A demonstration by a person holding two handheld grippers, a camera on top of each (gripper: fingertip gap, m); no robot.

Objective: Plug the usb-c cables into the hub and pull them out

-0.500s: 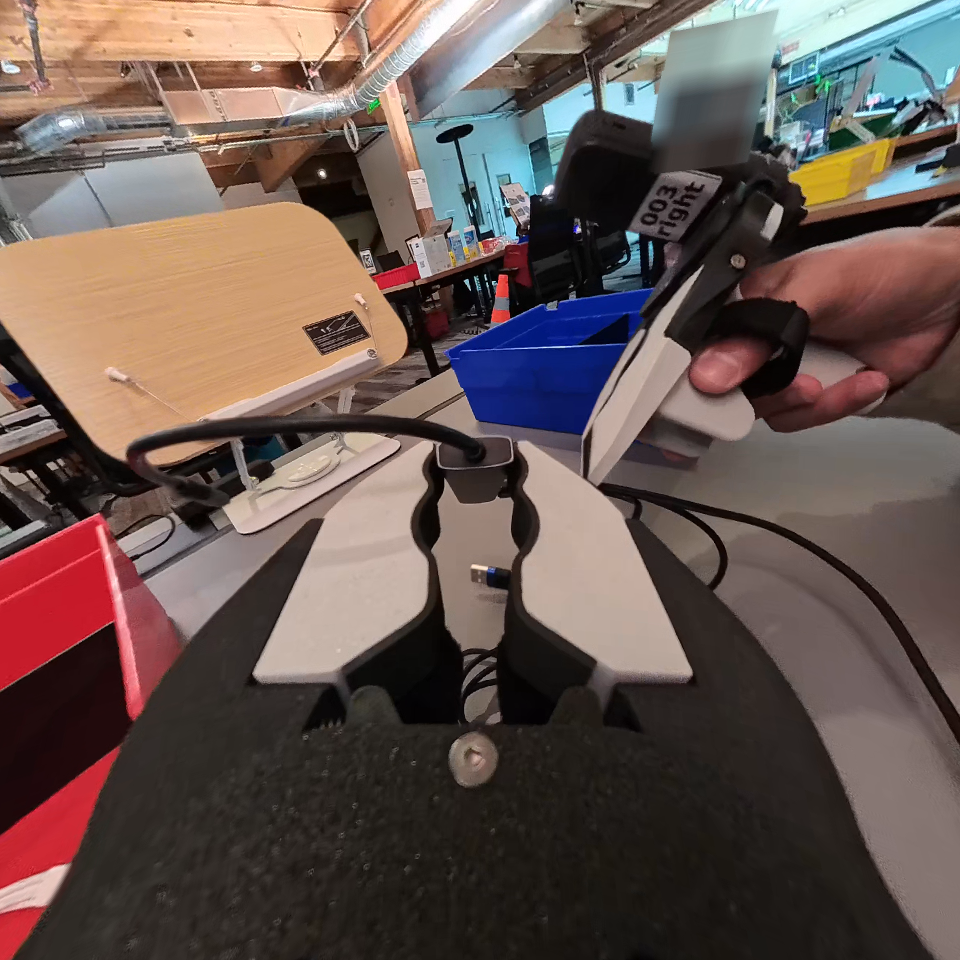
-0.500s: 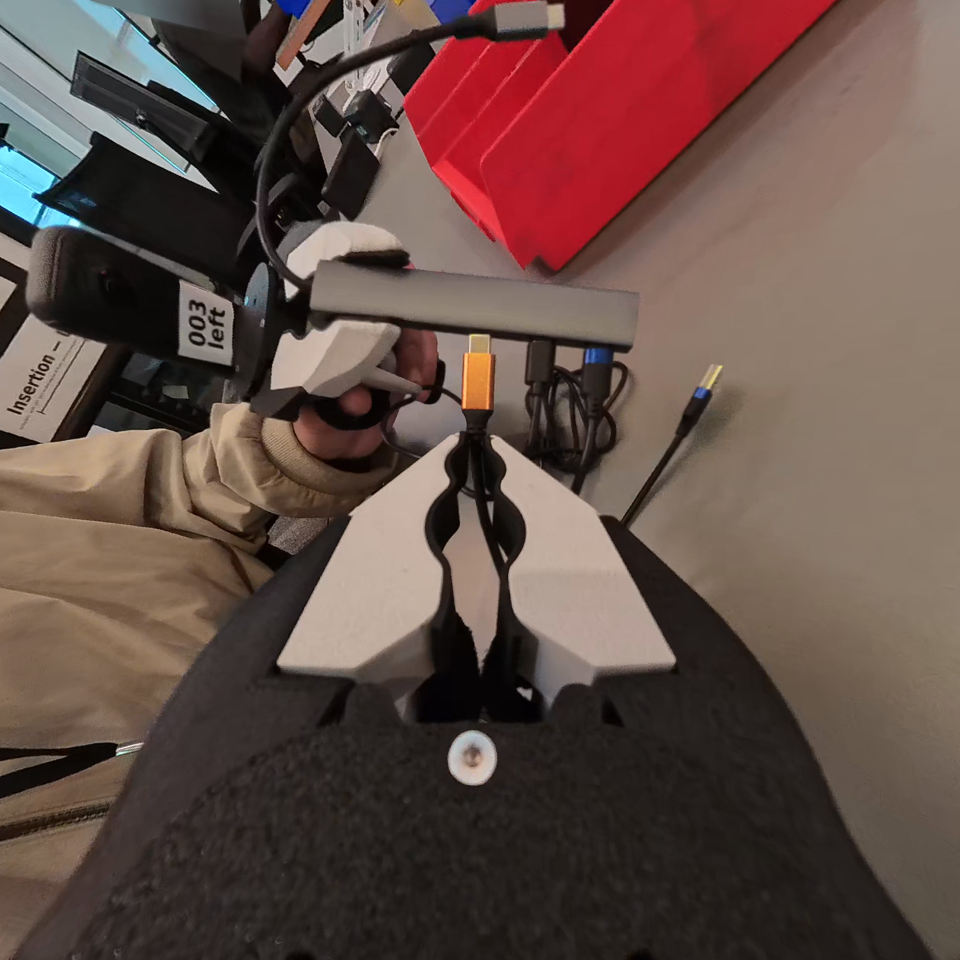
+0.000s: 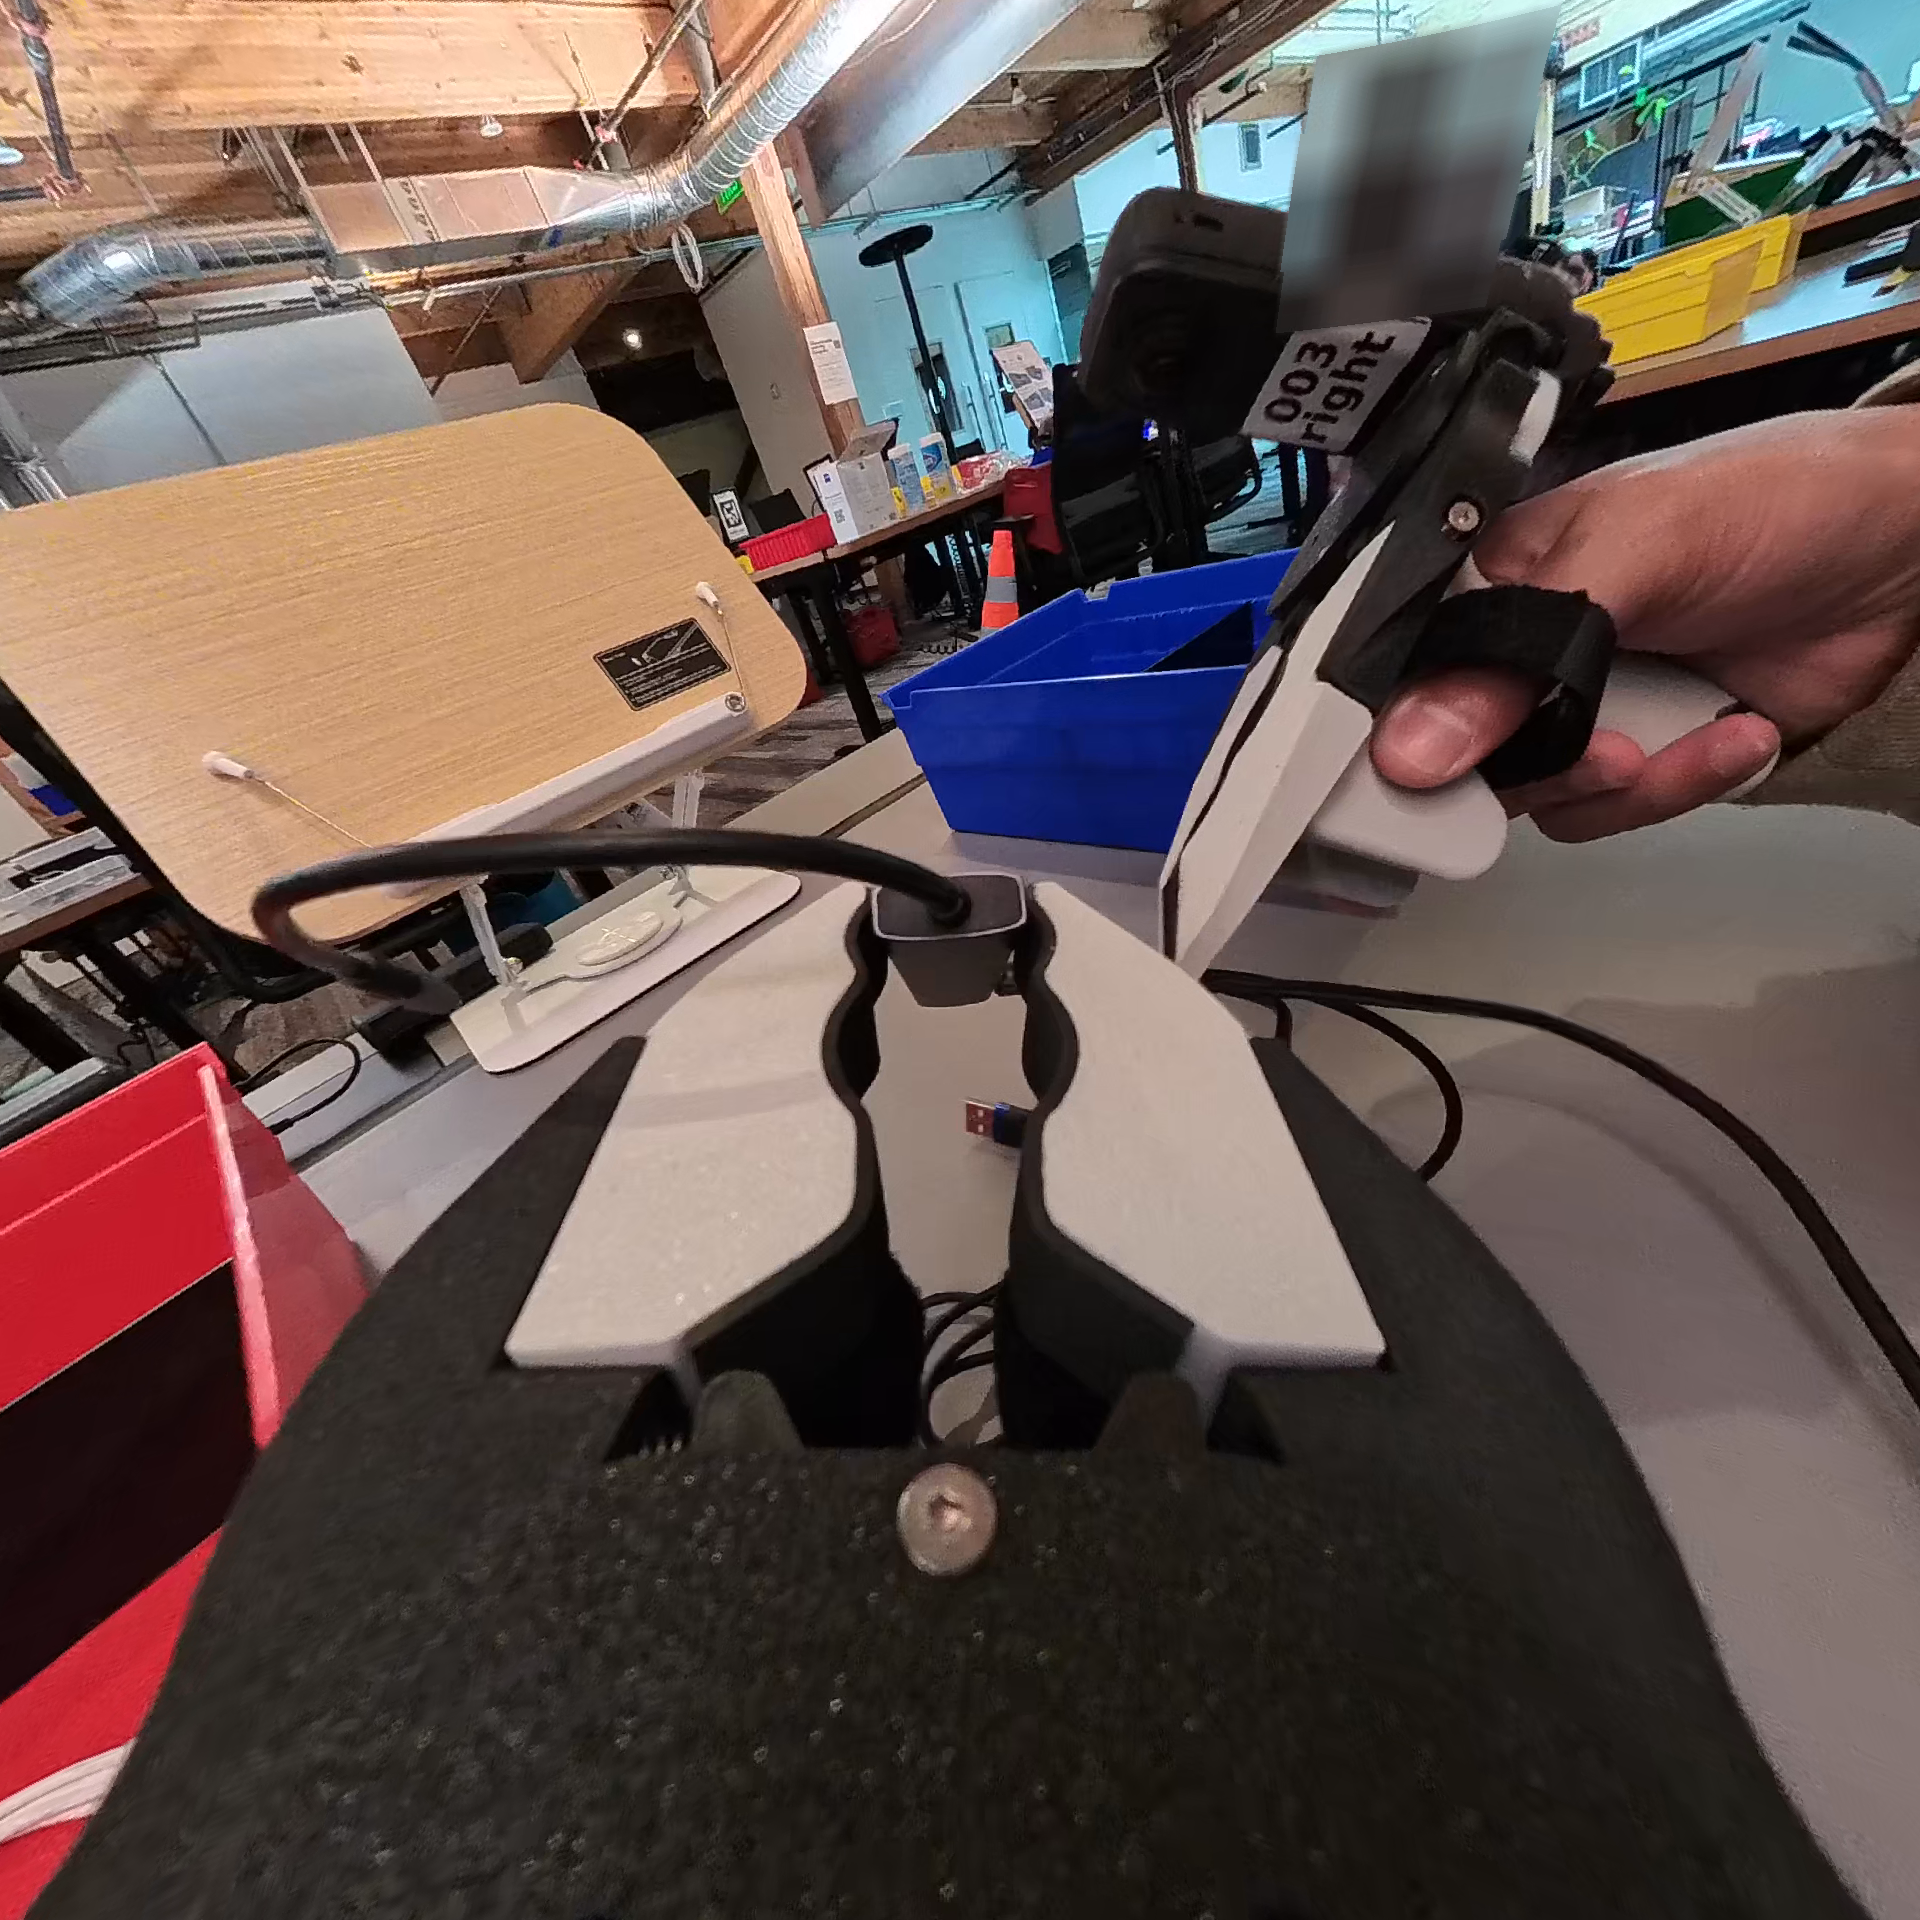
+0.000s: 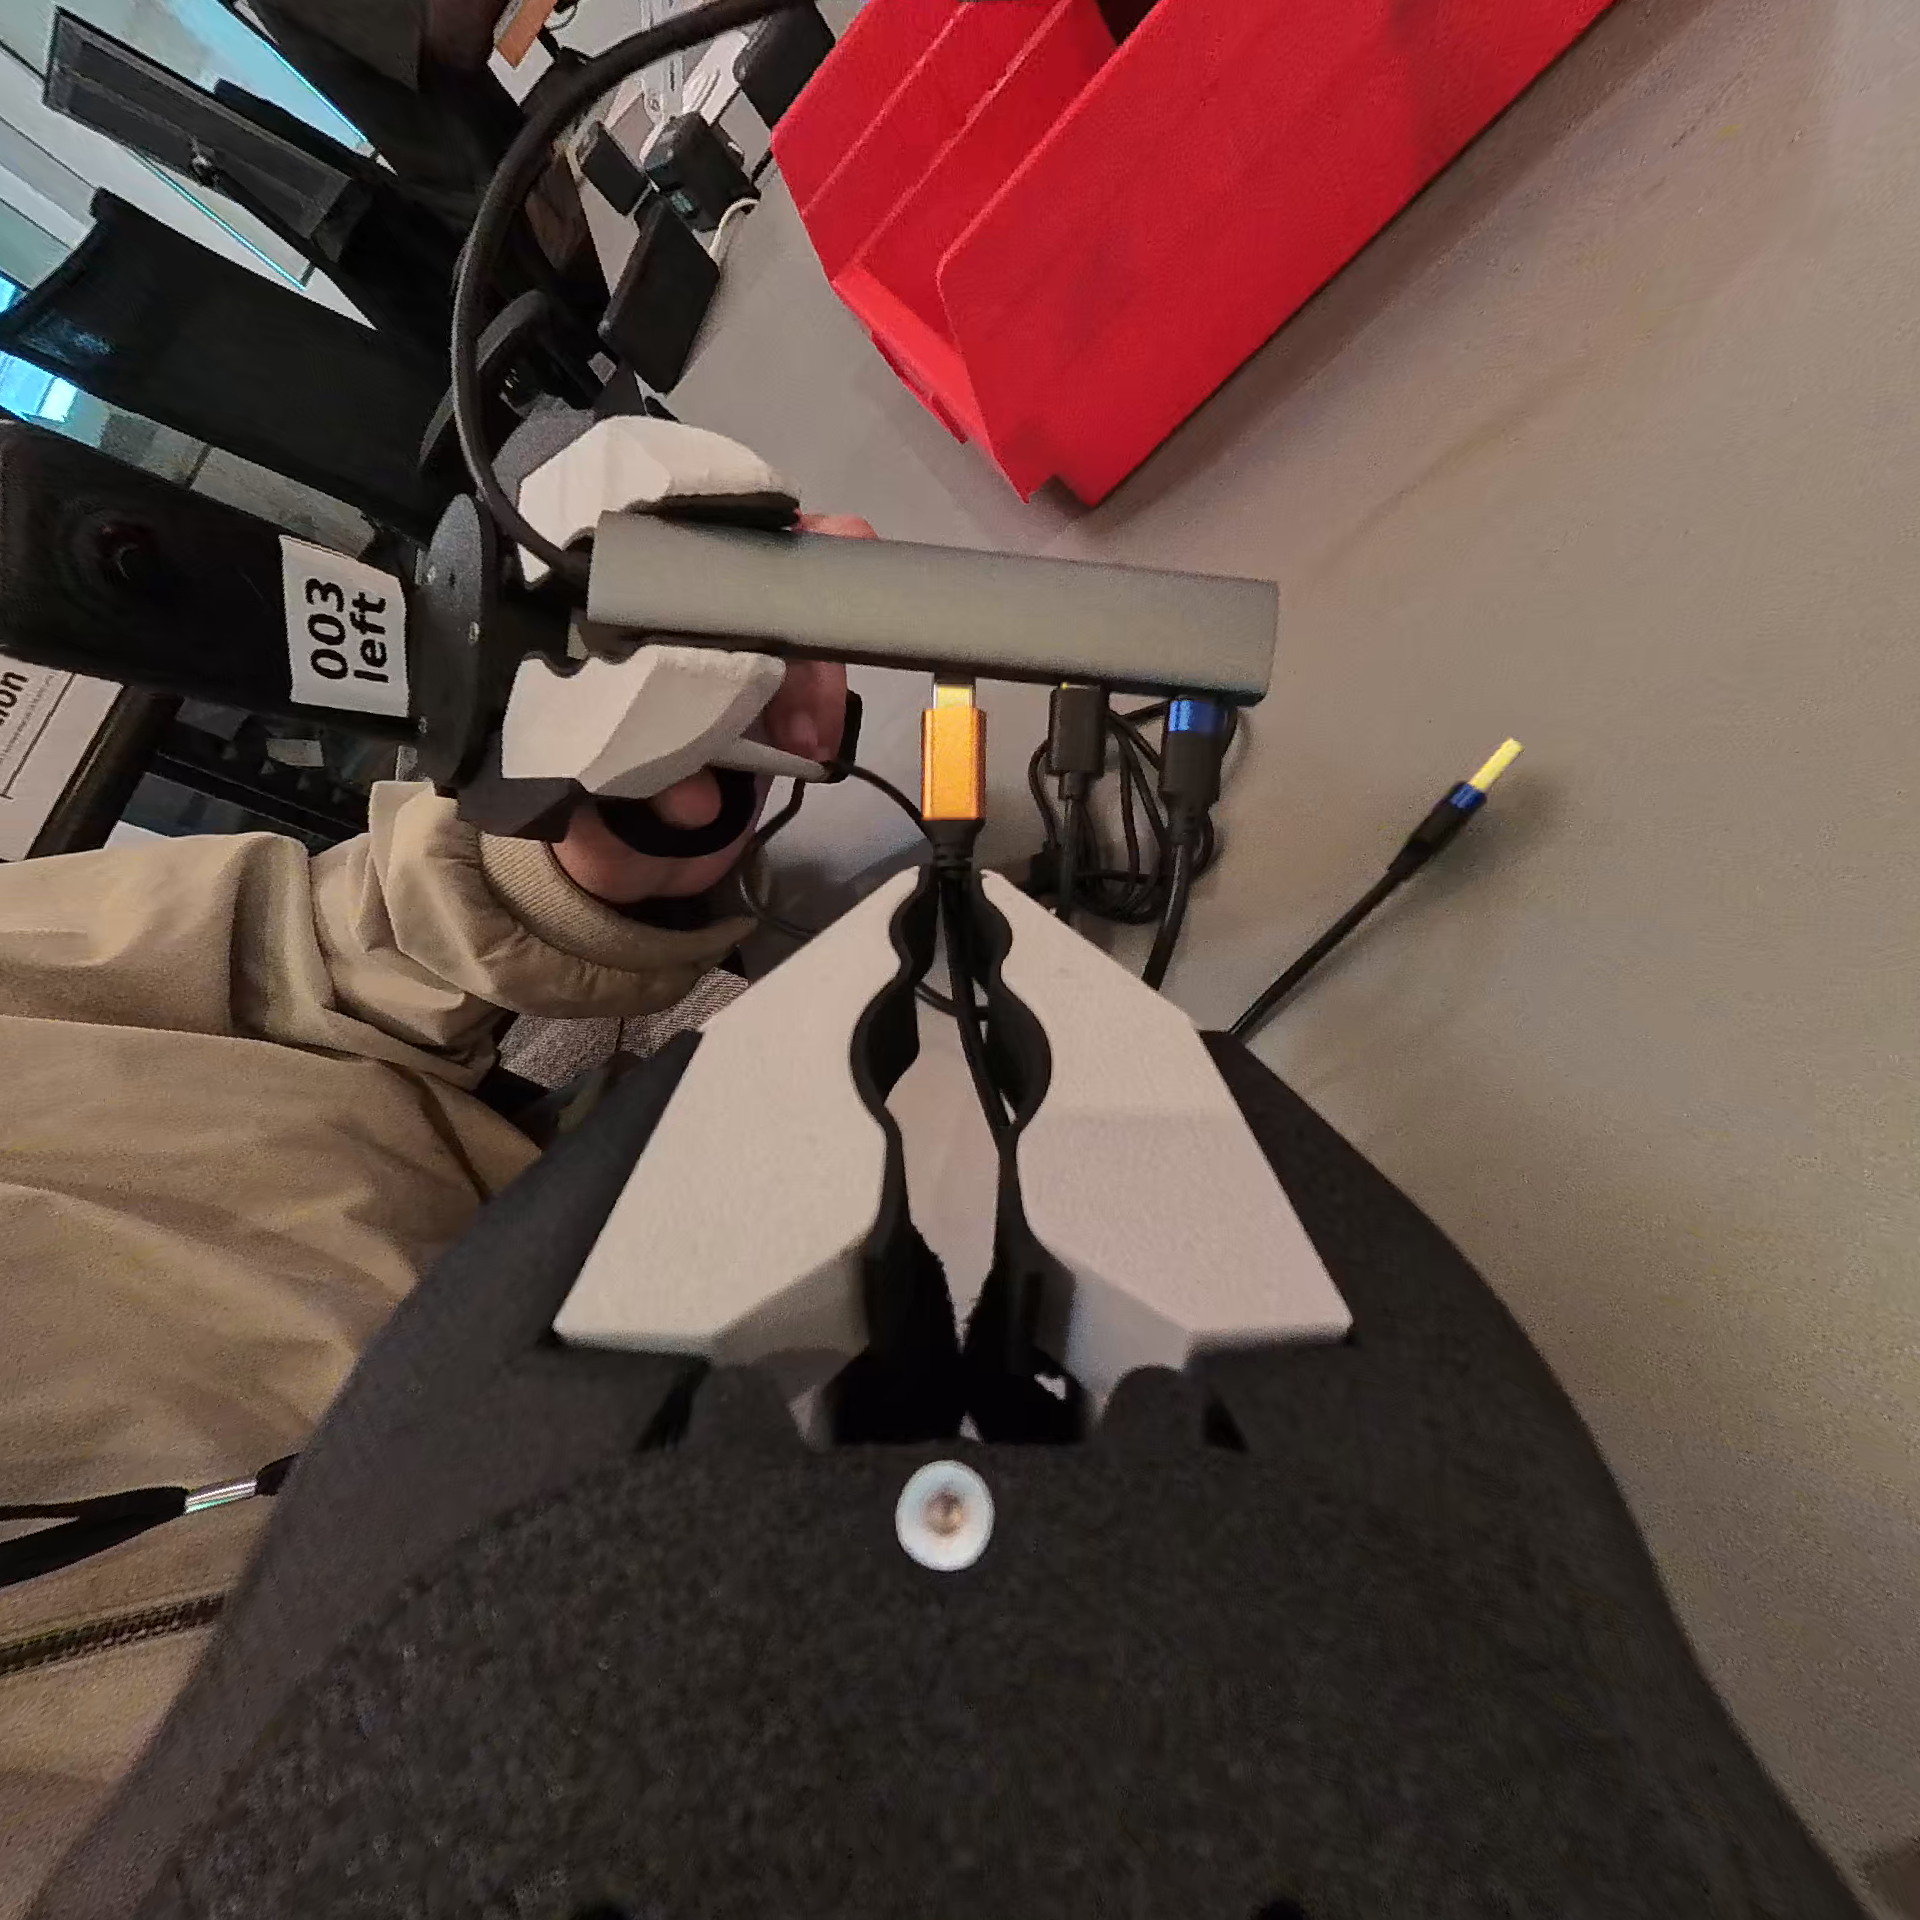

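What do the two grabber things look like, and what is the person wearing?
Each tool, the left tool and the right tool, has two pale grey pointed fingers with wavy black inner edges, on a rough black body with a silver screw. Each carries a black camera and a white sticker with black writing. A black strap loops a finger. The puffy sleeve is beige.

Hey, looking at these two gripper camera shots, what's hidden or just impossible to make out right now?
- Right wrist view: whether the orange metal USB-C plug is fully seated in the long grey hub; the hub's underside edge hides its ports.
- Right wrist view: where the orange plug's cable ends; the right gripper body covers it.
- Left wrist view: the hub shows end-on, hiding its plugs.
- Left wrist view: a mosaic patch hides something above the far gripper.
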